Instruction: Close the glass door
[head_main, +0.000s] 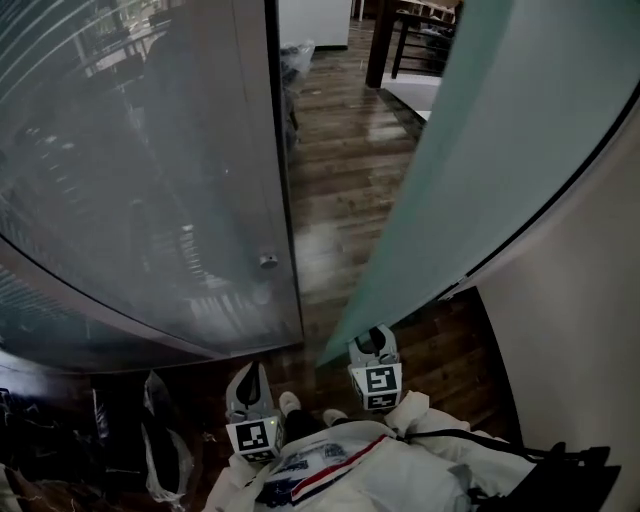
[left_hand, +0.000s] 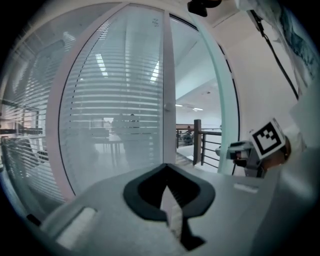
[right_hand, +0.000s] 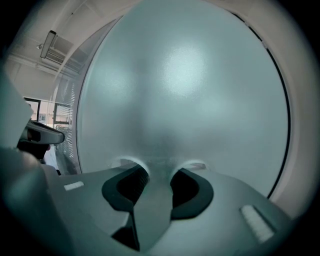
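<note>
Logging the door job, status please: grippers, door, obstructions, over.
Left gripper shut, empty. Right gripper open, tips at the frosted glass door. Door not yet closed. Nothing seen in the gap.

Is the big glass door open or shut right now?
Open. The glass door stands angled away from the fixed glass panel, with a wide gap of wooden floor showing between them.

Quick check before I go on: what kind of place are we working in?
Most likely an office or a similar commercial interior. There is a glass partition with slatted blinds behind it, a tall frosted glass door standing open, a dark wood plank floor, and a railing beyond the doorway.
</note>
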